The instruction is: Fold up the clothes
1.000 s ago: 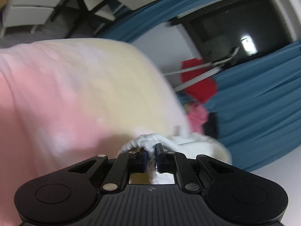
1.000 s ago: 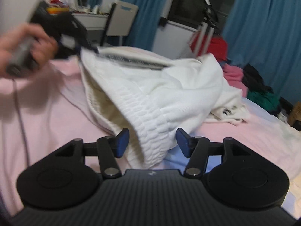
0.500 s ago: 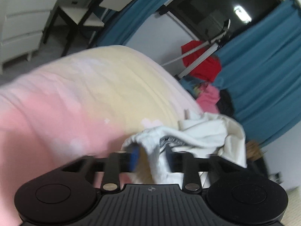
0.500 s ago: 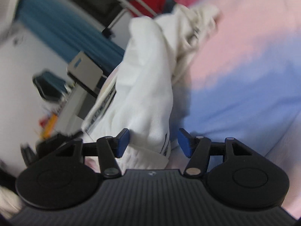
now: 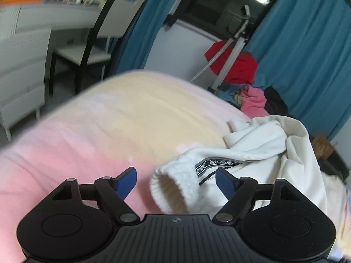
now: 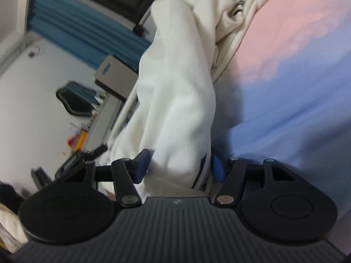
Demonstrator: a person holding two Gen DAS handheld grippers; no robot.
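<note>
White ribbed knit, a sweater (image 5: 258,144) with a black-and-white lettered tape along one seam, lies bunched on the bed (image 5: 114,118), on a blanket that runs from cream through pink to blue. In the left wrist view its cuff (image 5: 173,188) gapes open toward the camera, and the sleeve runs away from it up and to the right into the heaped body. That sleeve is the long axis in this view; the rest is too crumpled to read a direction.

The left gripper (image 5: 176,184) has just been opening and now stands wide, its blue pads clear of the cuff that lies between them. The right gripper (image 6: 178,167) has just been closing around a thick fold of the sweater (image 6: 179,100); the left pad sits against the cloth, while the right pad's contact is hidden behind the edge, so I cannot tell if the hold is firm.

The step looks like regrasping to spread the garment flat. To do it well, the left gripper should take the cuff by one layer at its rim, and the right should pinch an edge rather than a thick wad, then both draw apart along the sleeve line.
</note>
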